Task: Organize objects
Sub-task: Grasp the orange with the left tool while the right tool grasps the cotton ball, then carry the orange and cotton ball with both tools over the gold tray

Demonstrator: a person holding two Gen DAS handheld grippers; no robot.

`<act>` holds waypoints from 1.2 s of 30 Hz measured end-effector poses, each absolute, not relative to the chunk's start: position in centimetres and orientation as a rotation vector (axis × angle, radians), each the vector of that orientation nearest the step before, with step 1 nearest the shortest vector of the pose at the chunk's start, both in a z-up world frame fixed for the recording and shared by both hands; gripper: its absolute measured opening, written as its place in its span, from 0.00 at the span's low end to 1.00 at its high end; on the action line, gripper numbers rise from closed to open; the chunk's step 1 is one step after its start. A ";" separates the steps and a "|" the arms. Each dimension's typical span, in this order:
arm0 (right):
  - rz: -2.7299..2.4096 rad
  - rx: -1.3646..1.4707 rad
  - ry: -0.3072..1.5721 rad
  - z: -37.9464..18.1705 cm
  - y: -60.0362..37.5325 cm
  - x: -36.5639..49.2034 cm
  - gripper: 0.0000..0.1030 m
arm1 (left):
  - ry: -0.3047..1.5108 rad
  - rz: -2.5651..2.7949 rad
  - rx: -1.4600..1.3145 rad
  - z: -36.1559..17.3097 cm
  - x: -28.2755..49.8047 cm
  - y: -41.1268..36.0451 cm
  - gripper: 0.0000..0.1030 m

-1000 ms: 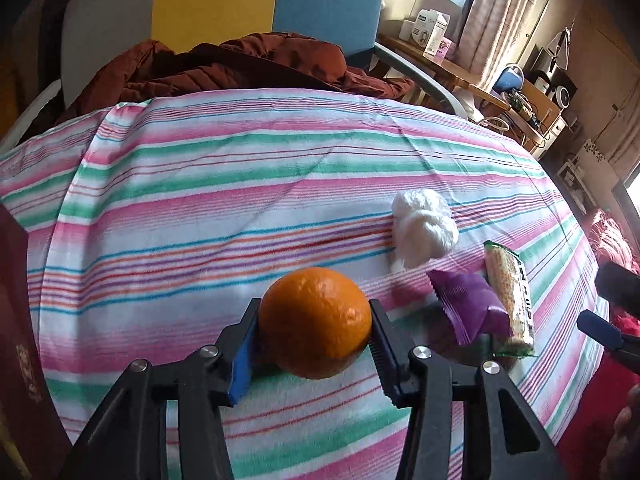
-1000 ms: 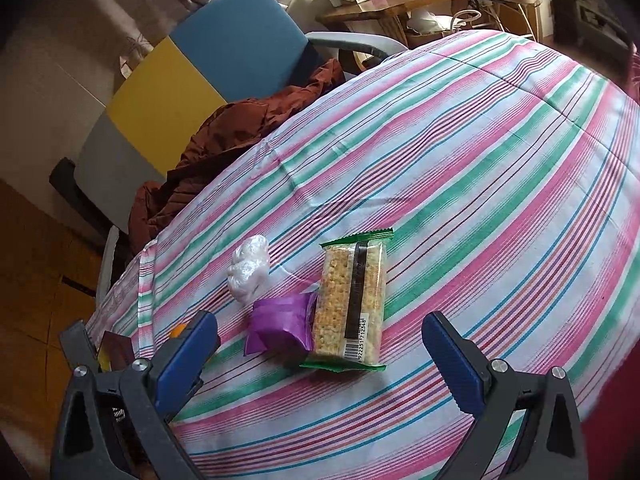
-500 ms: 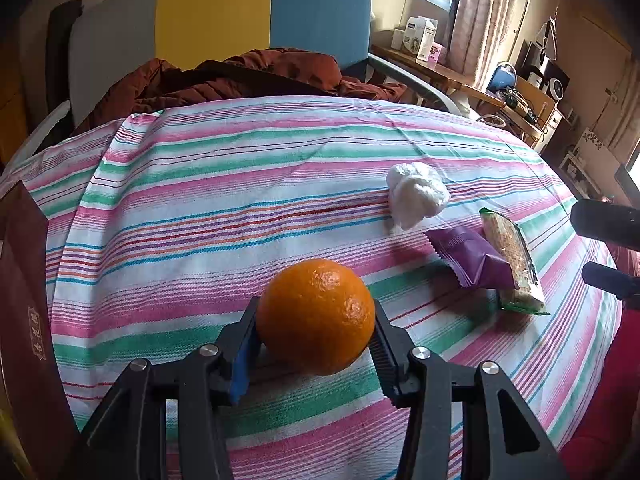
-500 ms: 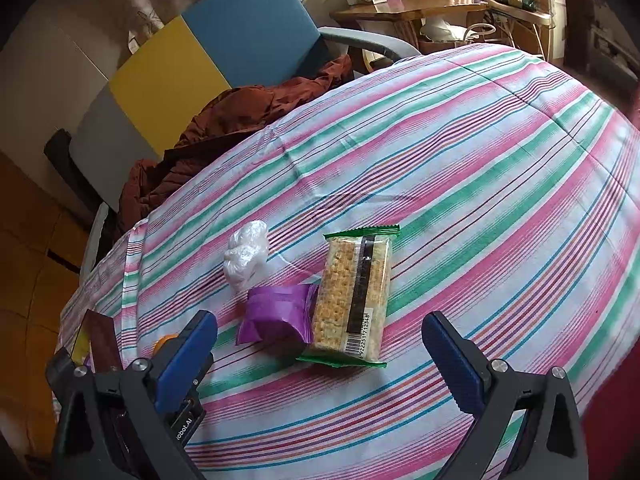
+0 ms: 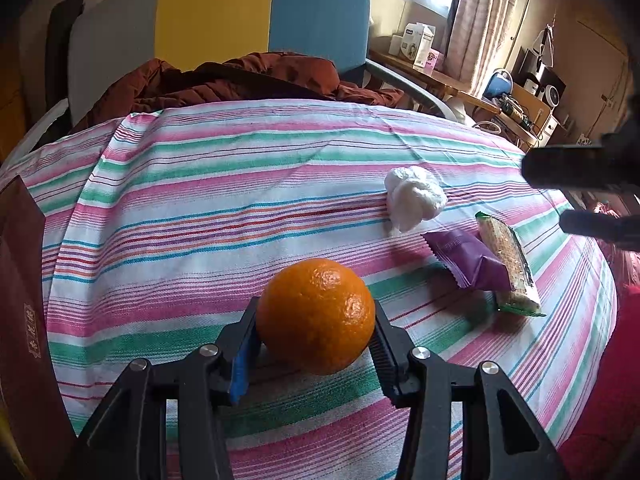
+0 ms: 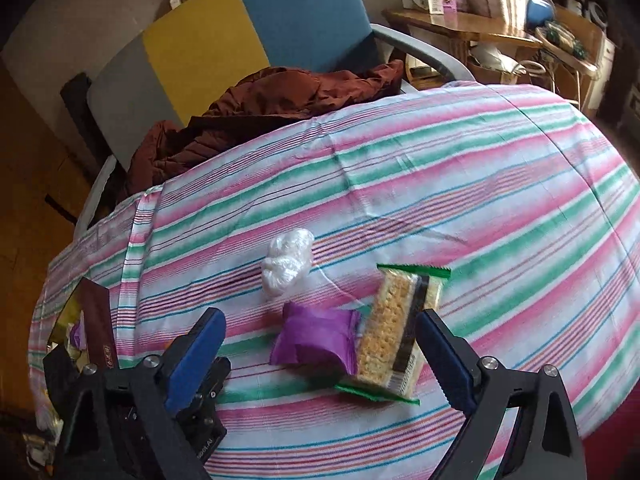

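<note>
My left gripper point(image 5: 316, 336) is shut on an orange point(image 5: 316, 316), held just above the striped tablecloth point(image 5: 200, 208). To its right lie a white crumpled plastic wad point(image 5: 415, 198), a purple snack packet point(image 5: 470, 258) and a green-edged cracker pack point(image 5: 510, 266). In the right wrist view my right gripper point(image 6: 320, 344) stands open over the purple packet point(image 6: 316, 340) and the cracker pack point(image 6: 400, 332), with the white wad point(image 6: 287, 262) just beyond. The right gripper's dark fingers point(image 5: 576, 168) show at the right edge of the left wrist view.
A dark red box point(image 5: 24, 320) stands at the table's left edge; its flap point(image 6: 98, 328) and several items inside show in the right wrist view. A chair point(image 5: 224, 24) with a brown jacket point(image 5: 240, 80) is behind the table. A cluttered wooden desk point(image 6: 480, 28) lies far right.
The left gripper has drawn back and lifted with the orange, so more of the table shows. The right gripper has moved in over the purple packet and cracker pack.
</note>
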State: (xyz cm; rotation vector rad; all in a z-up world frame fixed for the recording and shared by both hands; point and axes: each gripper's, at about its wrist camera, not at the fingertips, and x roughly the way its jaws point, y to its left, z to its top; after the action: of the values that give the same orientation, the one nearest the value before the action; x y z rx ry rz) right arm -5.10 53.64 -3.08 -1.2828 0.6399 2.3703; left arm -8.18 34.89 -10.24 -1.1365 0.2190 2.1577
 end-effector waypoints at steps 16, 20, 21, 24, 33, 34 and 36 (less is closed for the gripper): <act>2.412 -1.464 0.430 -6.1 51.9 -10.8 0.36 | 0.157 2.139 -1.136 -10.1 -8.3 34.3 0.49; 2.519 -1.371 0.498 -4.0 50.4 -7.0 0.36 | 0.150 2.137 -1.133 -10.1 -8.3 34.2 0.49; 2.534 -1.354 0.513 -4.0 50.0 -6.3 0.36 | 0.151 2.139 -1.132 -10.1 -8.3 34.2 0.49; 2.519 -1.337 0.509 -4.6 49.4 -4.8 0.37 | 0.167 2.146 -1.127 -10.1 -8.2 34.3 0.49; 2.538 -1.282 0.414 -4.0 49.2 -4.8 0.37 | 0.211 2.167 -1.111 -10.2 -7.9 34.6 0.49; 2.541 -1.279 0.413 -3.9 49.2 -4.8 0.37 | 0.220 2.171 -1.108 -10.2 -7.8 34.7 0.49; 2.547 -1.274 0.414 -3.8 49.2 -4.9 0.37 | 0.228 2.175 -1.105 -10.2 -7.7 34.7 0.49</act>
State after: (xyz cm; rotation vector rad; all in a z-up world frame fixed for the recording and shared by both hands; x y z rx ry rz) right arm -4.85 49.23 -3.83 -1.2739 0.4136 2.5473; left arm -7.75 34.75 -10.19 -1.1050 0.2283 2.1748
